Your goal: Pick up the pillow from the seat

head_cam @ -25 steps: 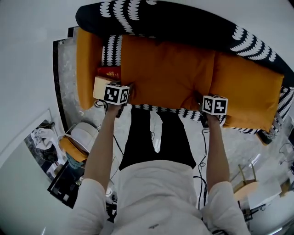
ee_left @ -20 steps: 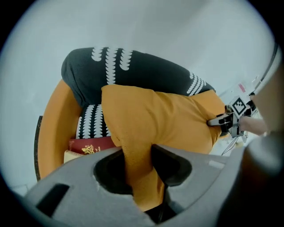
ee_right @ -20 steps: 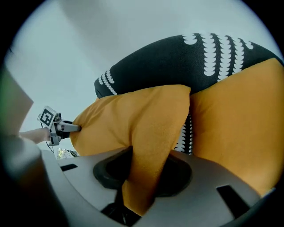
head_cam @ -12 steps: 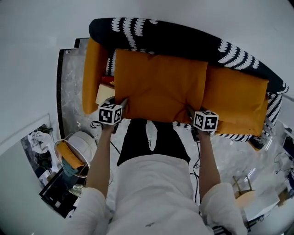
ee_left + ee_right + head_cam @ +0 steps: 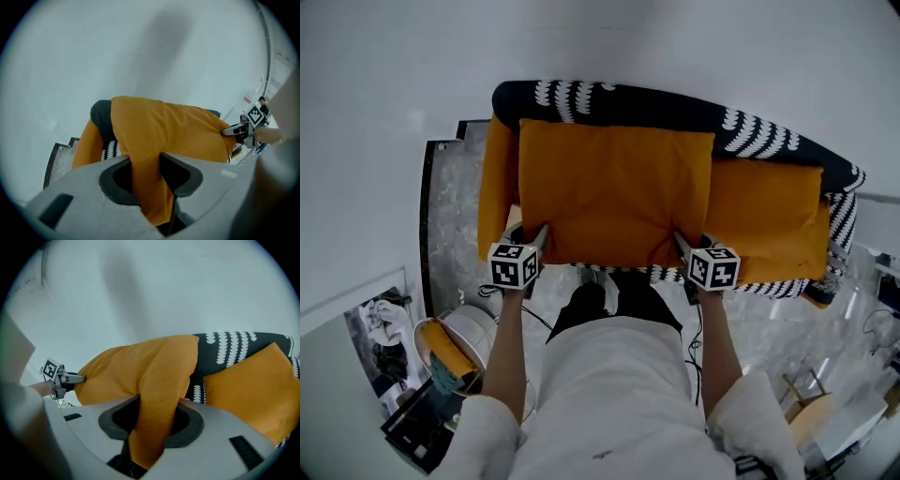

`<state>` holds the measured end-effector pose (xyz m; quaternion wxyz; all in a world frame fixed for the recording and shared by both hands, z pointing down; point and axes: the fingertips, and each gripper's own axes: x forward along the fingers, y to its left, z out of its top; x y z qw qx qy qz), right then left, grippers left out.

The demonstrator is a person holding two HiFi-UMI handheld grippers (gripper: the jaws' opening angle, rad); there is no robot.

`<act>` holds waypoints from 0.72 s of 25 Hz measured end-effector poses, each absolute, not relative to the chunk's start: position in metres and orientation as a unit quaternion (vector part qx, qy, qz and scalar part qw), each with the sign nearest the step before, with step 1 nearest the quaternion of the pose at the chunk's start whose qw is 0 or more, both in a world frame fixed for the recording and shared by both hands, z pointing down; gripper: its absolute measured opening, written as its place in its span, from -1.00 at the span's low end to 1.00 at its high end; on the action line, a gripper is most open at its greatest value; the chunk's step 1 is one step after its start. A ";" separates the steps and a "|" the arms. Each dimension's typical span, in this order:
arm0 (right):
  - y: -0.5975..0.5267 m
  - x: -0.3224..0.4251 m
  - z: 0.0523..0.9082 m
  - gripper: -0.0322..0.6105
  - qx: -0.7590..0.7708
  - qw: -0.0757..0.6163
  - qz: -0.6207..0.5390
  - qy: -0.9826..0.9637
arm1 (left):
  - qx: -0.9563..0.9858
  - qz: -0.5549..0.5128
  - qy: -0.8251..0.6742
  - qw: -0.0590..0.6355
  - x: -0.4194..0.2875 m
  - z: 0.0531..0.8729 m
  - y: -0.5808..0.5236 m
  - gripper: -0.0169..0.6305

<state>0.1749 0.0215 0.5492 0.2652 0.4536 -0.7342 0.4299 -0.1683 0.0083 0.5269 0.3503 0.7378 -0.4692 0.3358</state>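
A large orange pillow [image 5: 614,192] hangs in the air in front of the black-and-white patterned sofa [image 5: 675,108]. My left gripper [image 5: 534,242] is shut on the pillow's near left corner, and my right gripper [image 5: 682,248] is shut on its near right corner. In the left gripper view the orange fabric [image 5: 147,187] is pinched between the jaws, with the right gripper [image 5: 236,132] at the far corner. The right gripper view shows the pillow's corner [image 5: 154,425] clamped the same way, and the left gripper [image 5: 70,378] across from it.
Another orange cushion [image 5: 764,220] lies on the sofa seat at the right, and an orange cushion [image 5: 495,192] stands at the sofa's left end. A white bin [image 5: 450,342] and clutter sit on the marble floor [image 5: 450,234] at lower left. Cables trail on the floor.
Both grippers have risen with the pillow, lifting it off the seat. It now covers the sofa's left side and hides the red and cream items that lay there.
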 end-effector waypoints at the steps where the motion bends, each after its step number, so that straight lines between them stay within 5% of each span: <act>1: 0.021 0.172 0.542 -0.45 0.459 0.260 0.424 -0.736 | 0.743 0.331 -0.471 0.341 -0.171 0.519 0.006 -0.51; 18: 0.064 0.093 0.417 -0.45 0.526 0.170 0.329 -0.766 | 0.806 0.222 -0.510 0.203 -0.251 0.387 0.036 -0.52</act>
